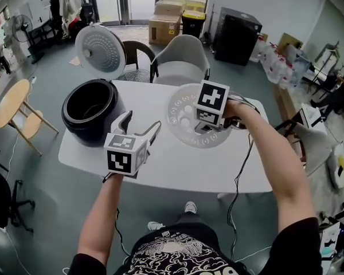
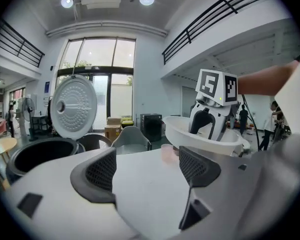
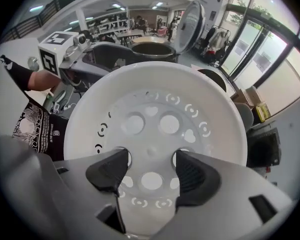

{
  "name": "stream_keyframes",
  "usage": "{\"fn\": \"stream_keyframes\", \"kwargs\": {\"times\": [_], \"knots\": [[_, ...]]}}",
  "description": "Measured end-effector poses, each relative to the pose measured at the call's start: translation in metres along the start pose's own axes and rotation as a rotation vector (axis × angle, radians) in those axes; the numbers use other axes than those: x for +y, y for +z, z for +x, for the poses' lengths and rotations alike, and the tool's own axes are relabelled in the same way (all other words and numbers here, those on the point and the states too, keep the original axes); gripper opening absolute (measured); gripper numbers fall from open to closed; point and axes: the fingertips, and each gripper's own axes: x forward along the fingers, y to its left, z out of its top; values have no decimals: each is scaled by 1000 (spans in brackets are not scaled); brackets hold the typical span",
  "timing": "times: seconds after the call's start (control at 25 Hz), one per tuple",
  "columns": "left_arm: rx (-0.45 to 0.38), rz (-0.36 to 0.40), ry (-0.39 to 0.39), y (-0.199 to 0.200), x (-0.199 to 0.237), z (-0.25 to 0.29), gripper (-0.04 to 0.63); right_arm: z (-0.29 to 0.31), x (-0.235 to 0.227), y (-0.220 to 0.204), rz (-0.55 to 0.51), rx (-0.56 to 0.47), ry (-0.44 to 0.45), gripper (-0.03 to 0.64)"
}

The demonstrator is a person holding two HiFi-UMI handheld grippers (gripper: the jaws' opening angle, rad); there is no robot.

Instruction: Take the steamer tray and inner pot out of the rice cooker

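**Right gripper** [image 3: 150, 159]: the jaws stand wide. Their tips sit in two holes of the tray [image 3: 160, 99], one on each side of its centre, and grip the part between them. The tray hangs tilted, clear of the bench [image 1: 178, 165].

**Left gripper** [image 2: 147, 171]: the jaws stand wide apart with nothing between them. It hovers over the near left part of the bench, between the cooker [image 1: 80, 132] and the tray.

**Cooker:** it stands at the left end of the bench. The lid [image 1: 100, 51] is raised upright. The pot [image 1: 92, 105] sits inside the cooker.

**Bench:** white, with rounded corners.

**Room:** grey floor [image 1: 46, 193]. Two chairs [image 1: 180, 59] stand at the far edge of the bench. A round wooden table [image 1: 11, 102] stands to the left. Cartons [image 1: 166, 22] and a black cabinet [image 1: 236, 36] stand near the glass doors.

**Count:** two grippers, one tray, one cooker, one pot, one lid.
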Motion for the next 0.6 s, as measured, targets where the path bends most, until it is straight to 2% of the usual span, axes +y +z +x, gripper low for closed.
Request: {"fn": "stream_keyframes", "kwargs": {"times": [0.28,0.6], "knots": [[16,43,-114,43,-116,107,383,-9,-63,-149,136,17,10,313],[40,54,-201,32,-277,242,383,33,-117,-349,271,16,33,313]]}}
